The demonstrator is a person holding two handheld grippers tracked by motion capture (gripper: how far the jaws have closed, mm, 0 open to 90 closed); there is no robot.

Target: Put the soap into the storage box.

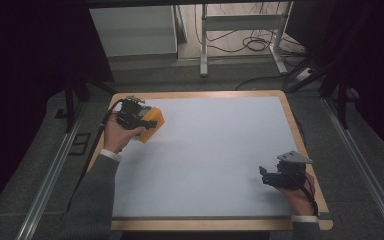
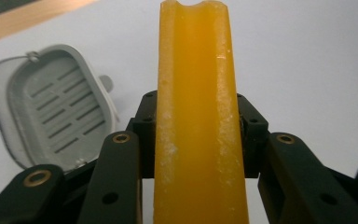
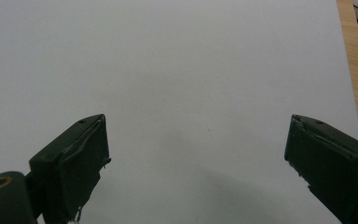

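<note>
Left gripper [image 2: 196,140] is pinching the orange block [image 2: 196,112] across its narrow sides, just above the grey slotted lid [image 2: 56,109], and it looks stiff, light and a bit waxy-slick, so grab the flat sides; right gripper [image 3: 196,154] sits spread, holding nothing.

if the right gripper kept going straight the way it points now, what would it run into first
Probably just the white table top. The right gripper has its jaws wide apart with nothing between them, and it looks down at bare surface ahead, though depth is hard to judge.
</note>
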